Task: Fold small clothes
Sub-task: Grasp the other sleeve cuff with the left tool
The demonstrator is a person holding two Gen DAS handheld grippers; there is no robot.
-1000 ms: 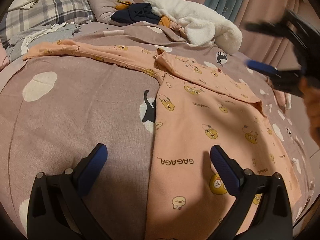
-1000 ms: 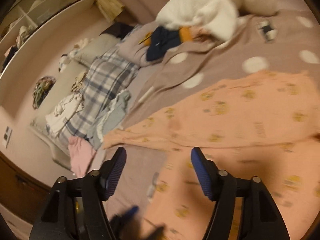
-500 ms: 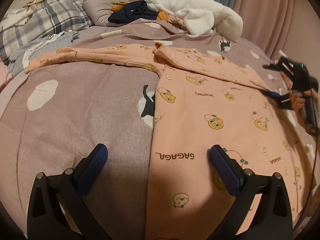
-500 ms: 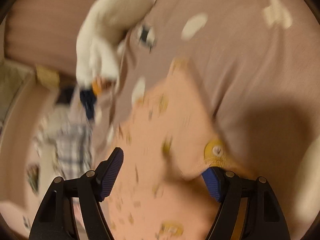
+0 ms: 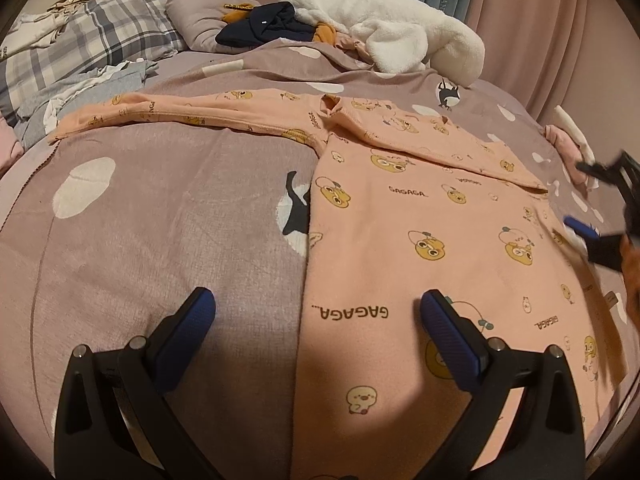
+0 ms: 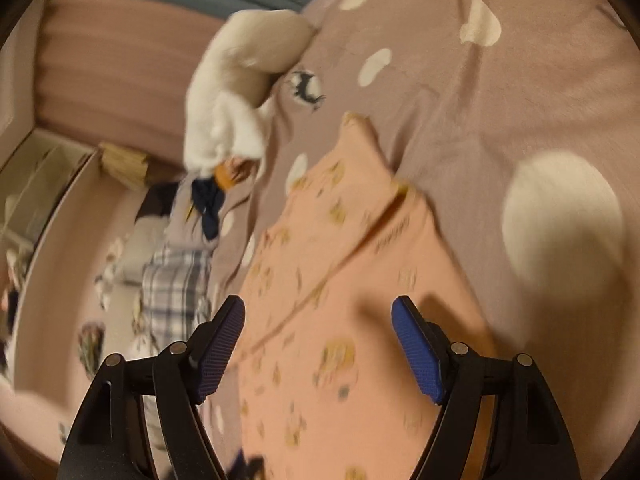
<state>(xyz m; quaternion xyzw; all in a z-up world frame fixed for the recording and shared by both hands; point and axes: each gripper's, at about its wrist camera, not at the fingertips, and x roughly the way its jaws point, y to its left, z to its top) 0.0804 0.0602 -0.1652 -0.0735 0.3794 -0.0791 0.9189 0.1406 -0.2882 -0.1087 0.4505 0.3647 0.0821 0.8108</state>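
Peach cotton pajama top with yellow cartoon prints [image 5: 424,240] lies flat on the mauve spotted bedspread [image 5: 160,220], one sleeve stretched out, the other folded across the chest. Above its hem hangs the left gripper [image 5: 316,312], jaws spread wide, empty. At the garment's far side sits the right gripper [image 5: 592,220]. Its own blurred view shows the right gripper [image 6: 318,336] spread apart above the top [image 6: 340,320], near a white fleece blanket [image 6: 236,92].

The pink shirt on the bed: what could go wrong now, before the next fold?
1. One sleeve of the pink shirt lies stretched out sideways, so the fold may turn out lopsided.
2. Both the left gripper and the right gripper are open above soft bedding; a pinch could catch the sheet too.
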